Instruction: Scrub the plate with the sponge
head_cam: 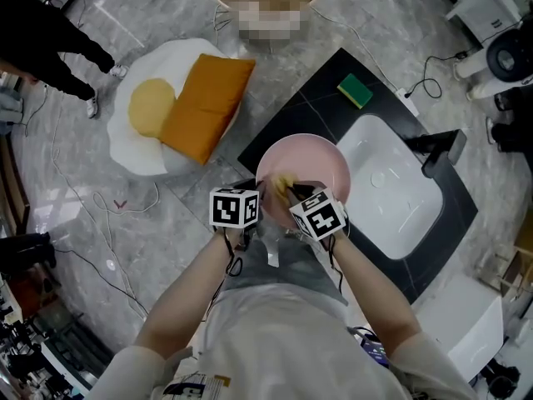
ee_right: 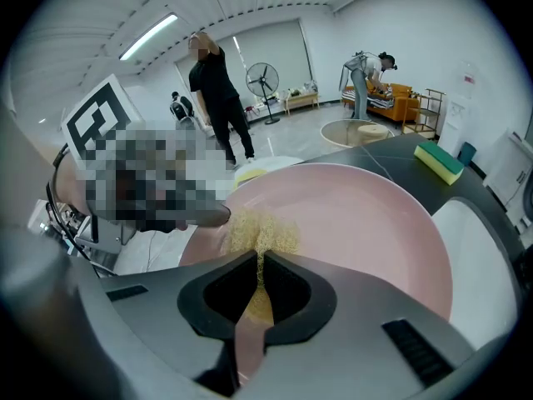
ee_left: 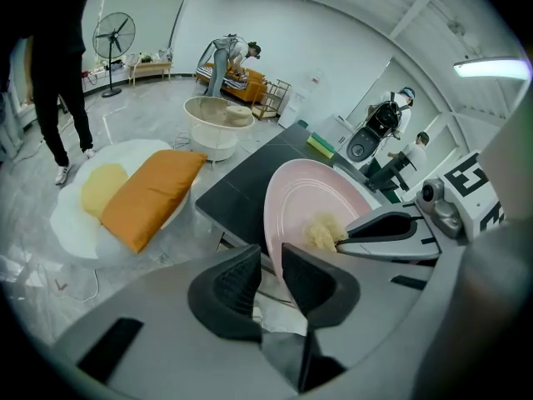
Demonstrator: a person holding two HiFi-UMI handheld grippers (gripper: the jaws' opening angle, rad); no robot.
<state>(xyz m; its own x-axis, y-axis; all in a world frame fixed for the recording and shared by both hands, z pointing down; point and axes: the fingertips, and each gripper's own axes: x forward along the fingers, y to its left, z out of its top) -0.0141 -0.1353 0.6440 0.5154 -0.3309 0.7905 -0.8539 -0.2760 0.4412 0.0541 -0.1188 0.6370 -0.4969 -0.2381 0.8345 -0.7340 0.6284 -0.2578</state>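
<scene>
Pink plate [head_cam: 321,163], centre frame, is pinched at its rim by your left tongs [ee_left: 268,277]; right tongs [ee_right: 258,286] clamp the yellow fibrous sponge [ee_right: 260,232] against it. Likely mid-scrub; sweep outward next.

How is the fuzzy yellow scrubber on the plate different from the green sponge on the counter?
The fuzzy scrubber is pale yellow and ragged; the green sponge is a neat block, green over yellow. The fuzzy scrubber is pinched in the right gripper against the pink plate; the green sponge lies untouched on the dark counter. Both show some yellow.
</scene>
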